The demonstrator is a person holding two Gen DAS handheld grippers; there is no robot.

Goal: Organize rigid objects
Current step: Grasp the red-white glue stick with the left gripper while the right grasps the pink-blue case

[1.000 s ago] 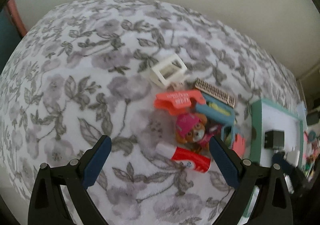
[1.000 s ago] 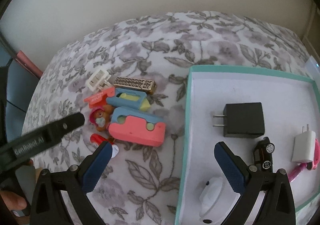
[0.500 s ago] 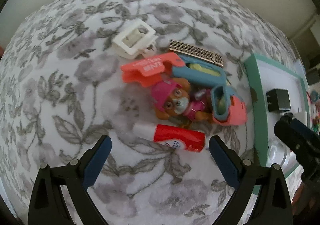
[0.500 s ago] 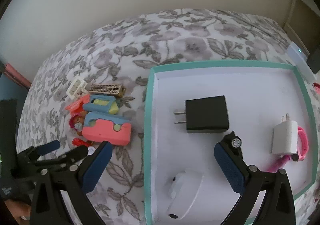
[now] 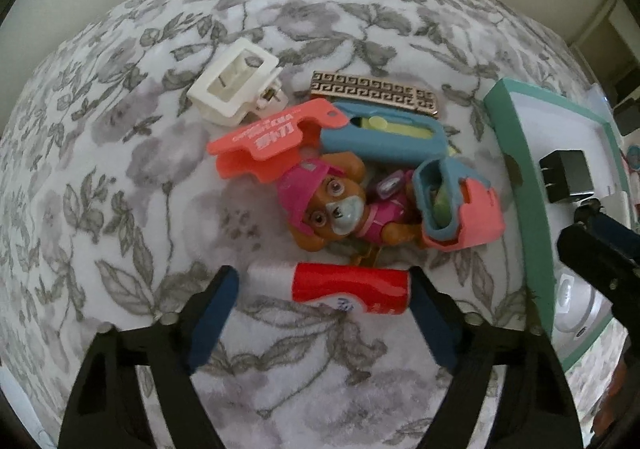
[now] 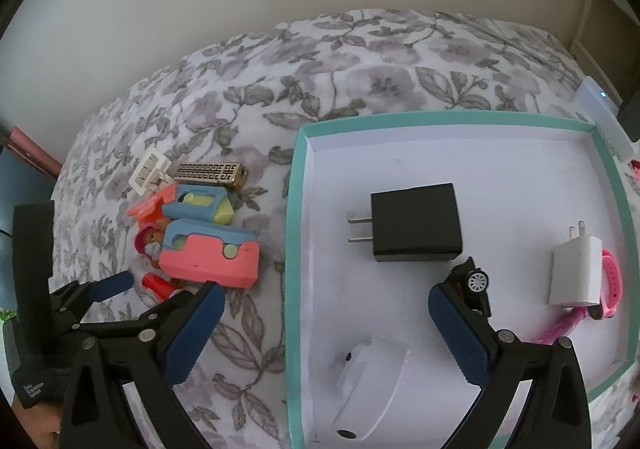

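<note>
The left gripper is closing its jaws around a red and white tube lying on the flowered cloth; the right pad is at the tube's red end, the left pad just short of its white cap. Just beyond the tube a toy dog is lying among a coral clip, a blue case and a pink and blue block, with a white clip and a gold bar farther off.

The right gripper is hanging wide open and empty over the teal-rimmed tray's left wall. Inside the tray are sitting a white puck, a toy car, a black charger and a white charger.
</note>
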